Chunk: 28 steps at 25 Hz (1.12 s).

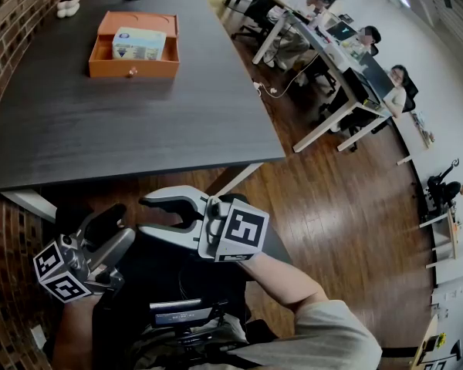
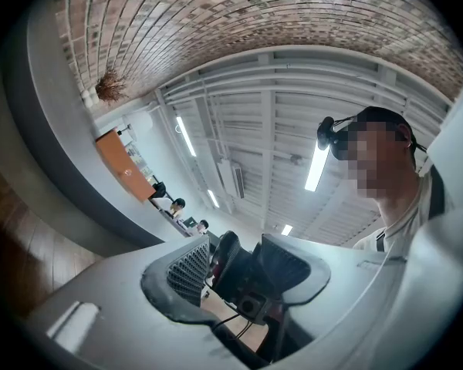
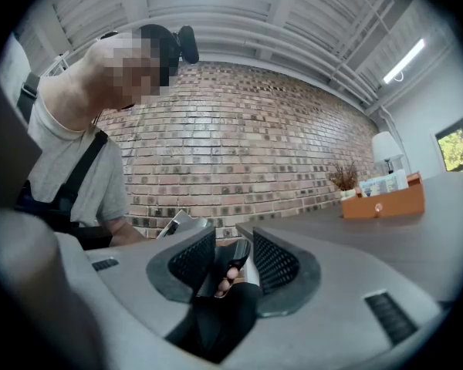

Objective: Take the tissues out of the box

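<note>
1. Left gripper [image 1: 126, 223] fingers clenched, empty, held low before the bench [image 1: 139, 129].
2. Right gripper [image 1: 141, 215] fingers released, empty, beside it.
3. Tissues [image 1: 139, 43] lie in the orange box [image 1: 131, 70] at the bench's far end.

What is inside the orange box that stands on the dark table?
A tissue pack with pale print lies flat inside the orange box. Some bare box floor shows to its left. Whatever is under the pack is covered and cannot be seen.
</note>
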Each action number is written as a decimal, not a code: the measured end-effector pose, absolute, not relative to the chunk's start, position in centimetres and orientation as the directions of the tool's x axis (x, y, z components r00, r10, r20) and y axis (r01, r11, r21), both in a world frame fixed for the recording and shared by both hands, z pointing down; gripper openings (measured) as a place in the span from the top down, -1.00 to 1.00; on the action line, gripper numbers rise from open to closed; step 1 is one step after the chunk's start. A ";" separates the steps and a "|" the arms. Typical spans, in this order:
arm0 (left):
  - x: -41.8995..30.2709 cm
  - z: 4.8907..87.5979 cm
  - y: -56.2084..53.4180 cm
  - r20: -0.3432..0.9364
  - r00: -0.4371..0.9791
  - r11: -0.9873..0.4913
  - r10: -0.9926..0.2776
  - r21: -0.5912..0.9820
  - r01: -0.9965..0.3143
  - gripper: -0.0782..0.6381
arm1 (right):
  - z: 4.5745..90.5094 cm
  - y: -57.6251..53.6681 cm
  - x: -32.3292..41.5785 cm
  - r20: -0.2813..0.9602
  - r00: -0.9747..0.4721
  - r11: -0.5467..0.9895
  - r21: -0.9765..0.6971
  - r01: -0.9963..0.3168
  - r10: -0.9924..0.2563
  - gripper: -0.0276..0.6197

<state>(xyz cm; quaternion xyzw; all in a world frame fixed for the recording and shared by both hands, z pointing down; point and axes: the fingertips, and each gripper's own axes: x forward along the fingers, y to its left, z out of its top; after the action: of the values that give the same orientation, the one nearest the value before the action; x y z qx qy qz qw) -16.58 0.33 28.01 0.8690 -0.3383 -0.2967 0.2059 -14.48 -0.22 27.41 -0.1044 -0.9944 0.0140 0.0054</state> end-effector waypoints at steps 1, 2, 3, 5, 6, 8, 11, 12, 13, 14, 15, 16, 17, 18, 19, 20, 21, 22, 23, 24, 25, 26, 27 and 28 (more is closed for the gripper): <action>-16.6 28.0 0.4 -0.376 0.595 -0.686 -0.710 0.559 -0.465 0.23 | 27.4 -0.2 -14.5 0.009 -0.978 0.978 -0.030 0.208 0.208 0.41; -16.6 28.0 0.4 -0.374 0.596 -0.685 -0.710 0.560 -0.465 0.23 | 27.4 -0.1 -14.5 0.009 -0.978 0.978 -0.031 0.207 0.208 0.41; -16.6 28.0 0.4 -0.373 0.597 -0.685 -0.711 0.561 -0.465 0.23 | 27.4 -0.1 -14.5 0.008 -0.978 0.978 -0.032 0.207 0.207 0.41; -16.6 27.9 0.4 -0.371 0.598 -0.685 -0.711 0.560 -0.466 0.23 | 27.3 -0.1 -14.5 0.008 -0.978 0.978 -0.031 0.207 0.208 0.41; -16.6 27.9 0.4 -0.371 0.598 -0.685 -0.711 0.559 -0.467 0.23 | 27.2 -0.1 -14.6 0.008 -0.978 0.978 -0.030 0.208 0.208 0.41; -16.6 27.9 0.4 -0.370 0.598 -0.684 -0.711 0.560 -0.467 0.23 | 27.2 -0.1 -14.5 0.009 -0.978 0.978 -0.031 0.209 0.209 0.41; -16.5 27.7 0.5 -0.367 0.599 -0.683 -0.712 0.562 -0.467 0.23 | 27.1 0.0 -14.5 0.010 -0.978 0.978 -0.032 0.208 0.209 0.41; -16.6 27.6 0.5 -0.367 0.600 -0.684 -0.711 0.560 -0.468 0.23 | 27.0 0.0 -14.5 0.011 -0.978 0.978 -0.032 0.207 0.207 0.41; -16.6 27.5 0.4 -0.369 0.600 -0.686 -0.709 0.556 -0.469 0.23 | 26.9 -0.1 -14.5 0.011 -0.979 0.978 -0.034 0.204 0.204 0.41; -16.7 27.3 0.3 -0.372 0.601 -0.689 -0.708 0.550 -0.471 0.23 | 26.7 -0.2 -14.5 0.012 -0.980 0.979 -0.043 0.200 0.200 0.41; -16.7 27.2 0.1 -0.373 0.602 -0.692 -0.706 0.546 -0.473 0.23 | 26.5 -0.2 -14.6 0.013 -0.981 0.979 -0.058 0.195 0.196 0.41; -16.6 27.1 0.1 -0.373 0.603 -0.693 -0.706 0.543 -0.475 0.23 | 26.3 -0.2 -14.6 0.016 -0.981 0.979 -0.069 0.192 0.193 0.41; -16.6 27.1 0.0 -0.371 0.603 -0.692 -0.706 0.543 -0.476 0.23 | 26.4 -0.2 -14.5 0.020 -0.981 0.979 -0.075 0.190 0.192 0.41; -16.6 27.2 0.0 -0.368 0.604 -0.691 -0.707 0.542 -0.479 0.23 | 26.5 -0.2 -14.5 0.026 -0.981 0.979 -0.078 0.188 0.191 0.41; -16.6 27.1 -0.1 -0.365 0.605 -0.691 -0.708 0.538 -0.483 0.23 | 26.5 -0.3 -14.5 0.032 -0.981 0.979 -0.078 0.187 0.190 0.41; -16.6 27.0 -0.1 -0.362 0.606 -0.690 -0.709 0.535 -0.487 0.23 | 26.4 -0.4 -14.5 0.035 -0.981 0.979 -0.075 0.188 0.191 0.41; -16.6 27.0 -0.1 -0.357 0.607 -0.688 -0.710 0.537 -0.489 0.23 | 26.3 -0.3 -14.5 0.035 -0.980 0.979 -0.074 0.191 0.193 0.41; -16.6 27.0 0.1 -0.349 0.608 -0.683 -0.713 0.542 -0.489 0.23 | 26.2 -0.2 -14.6 0.034 -0.980 0.978 -0.075 0.193 0.196 0.41; -16.6 27.0 0.3 -0.340 0.609 -0.677 -0.716 0.549 -0.490 0.23 | 26.1 0.1 -14.6 0.035 -0.980 0.978 -0.080 0.194 0.197 0.41; -16.6 27.1 0.4 -0.332 0.610 -0.672 -0.719 0.554 -0.491 0.23 | 26.2 0.2 -14.6 0.036 -0.980 0.977 -0.083 0.194 0.198 0.41; -16.7 27.1 0.4 -0.328 0.611 -0.671 -0.721 0.554 -0.494 0.23 | 26.1 0.1 -14.7 0.036 -0.979 0.977 -0.081 0.196 0.199 0.41; -16.8 27.1 0.3 -0.326 0.611 -0.671 -0.721 0.549 -0.498 0.23 | 26.0 0.0 -14.8 0.034 -0.979 0.977 -0.074 0.199 0.202 0.41; -16.8 27.2 0.2 -0.326 0.612 -0.672 -0.721 0.545 -0.502 0.23 | 25.9 0.0 -14.9 0.031 -0.978 0.977 -0.064 0.203 0.205 0.41; -16.7 27.3 0.2 -0.324 0.613 -0.672 -0.721 0.542 -0.504 0.23 | 25.8 -0.1 -14.9 0.030 -0.978 0.977 -0.056 0.205 0.207 0.41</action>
<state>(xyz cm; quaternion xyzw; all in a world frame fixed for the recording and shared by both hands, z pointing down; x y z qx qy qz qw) -16.74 0.16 27.26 0.8747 -0.3502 -0.2666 0.2030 -14.87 -0.08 25.82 -0.1038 -0.9941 0.0265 0.0179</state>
